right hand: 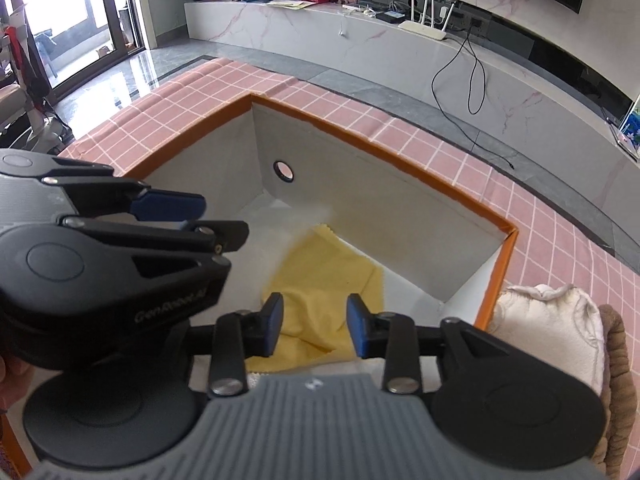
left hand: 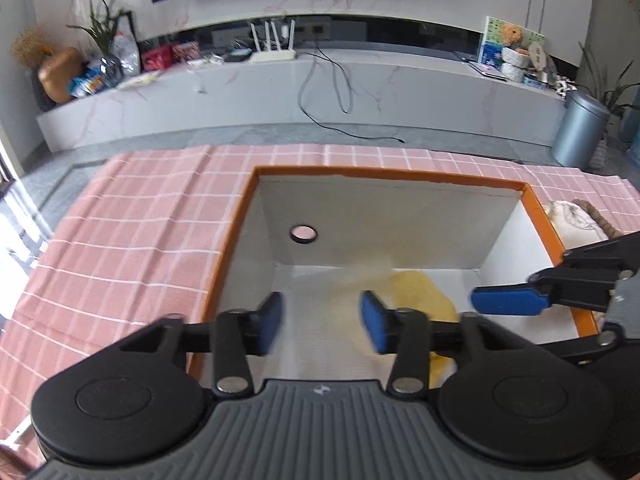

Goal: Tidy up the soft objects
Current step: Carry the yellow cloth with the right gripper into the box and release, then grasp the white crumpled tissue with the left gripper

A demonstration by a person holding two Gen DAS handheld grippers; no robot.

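The yellow cloth lies loose on the floor of the orange-rimmed box, toward its five o'clock corner. Both the left gripper and right gripper hover above it, fingers released, grasping nothing. The cream plush toy waits on the bench at three o'clock; reaching for it risks snagging the box wall.
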